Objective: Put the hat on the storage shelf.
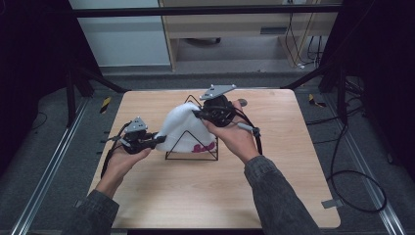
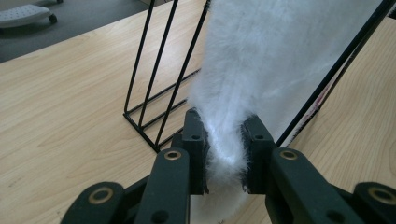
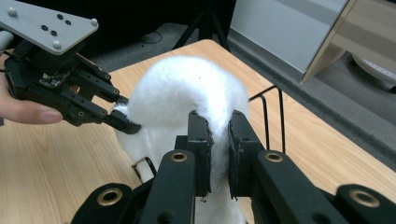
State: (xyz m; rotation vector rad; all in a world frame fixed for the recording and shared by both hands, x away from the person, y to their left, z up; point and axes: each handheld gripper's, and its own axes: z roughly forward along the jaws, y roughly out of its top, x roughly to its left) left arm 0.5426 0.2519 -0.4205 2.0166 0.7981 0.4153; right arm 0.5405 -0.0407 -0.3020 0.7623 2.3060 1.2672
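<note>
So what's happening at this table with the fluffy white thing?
A person holds a pair of tongs in each hand and is working a fluffy white hat over a black wire rack on the wooden table. The left tongs are clamped on the hat's edge at one side, the right tongs on the other side. The hat sits partly over the rack.

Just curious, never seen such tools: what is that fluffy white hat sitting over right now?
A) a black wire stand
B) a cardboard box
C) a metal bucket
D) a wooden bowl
A: the fluffy white hat is draped over a black wire stand on the wooden table, with both claws pinching its fabric.
</note>
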